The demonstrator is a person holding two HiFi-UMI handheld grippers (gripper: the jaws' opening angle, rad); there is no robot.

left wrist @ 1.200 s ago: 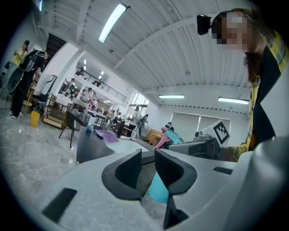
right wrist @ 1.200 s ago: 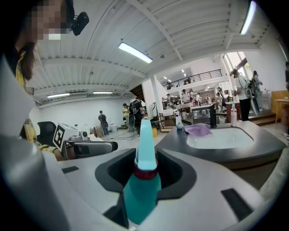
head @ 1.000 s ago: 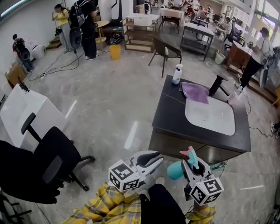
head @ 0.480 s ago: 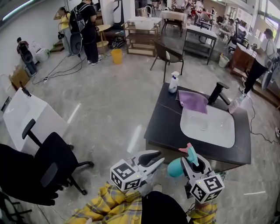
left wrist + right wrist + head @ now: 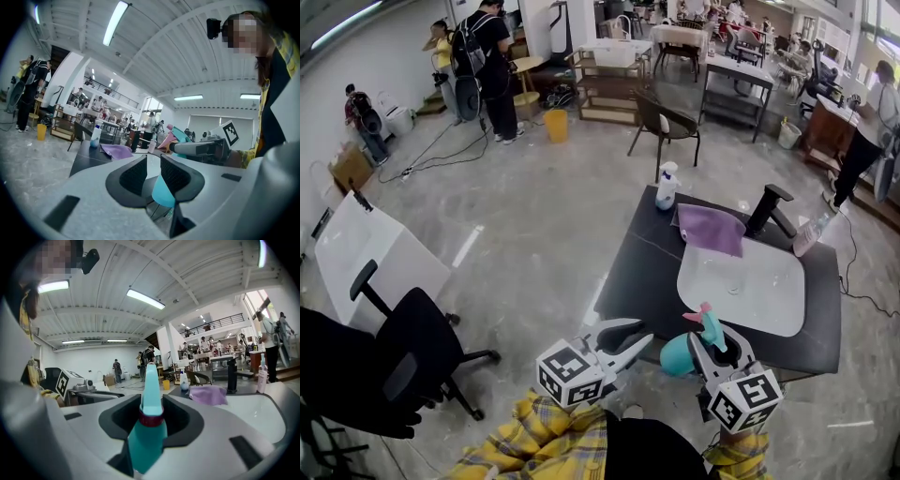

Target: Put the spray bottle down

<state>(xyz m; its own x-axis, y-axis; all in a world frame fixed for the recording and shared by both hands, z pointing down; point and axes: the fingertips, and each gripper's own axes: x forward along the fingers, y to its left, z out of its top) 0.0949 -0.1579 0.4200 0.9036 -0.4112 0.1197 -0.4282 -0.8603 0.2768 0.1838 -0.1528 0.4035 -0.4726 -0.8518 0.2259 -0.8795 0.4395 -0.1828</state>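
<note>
Teal spray bottle (image 5: pixel 679 355), clamped in the right hand-held gripper (image 5: pixel 711 345), hangs at the counter's (image 5: pixel 645 272) 6 o'clock edge, not set down, while the left hand-held gripper (image 5: pixel 630 336) stands slightly parted and empty.

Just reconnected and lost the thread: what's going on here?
A person holds a claw in each hand. The right claw grips a teal spray bottle by its neck, in the air by the near edge of a dark counter with a white sink. The left claw is empty, jaws slightly apart. The bottle is not yet down.

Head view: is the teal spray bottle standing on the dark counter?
No, the right gripper holds the teal spray bottle up, off the dark counter.
</note>
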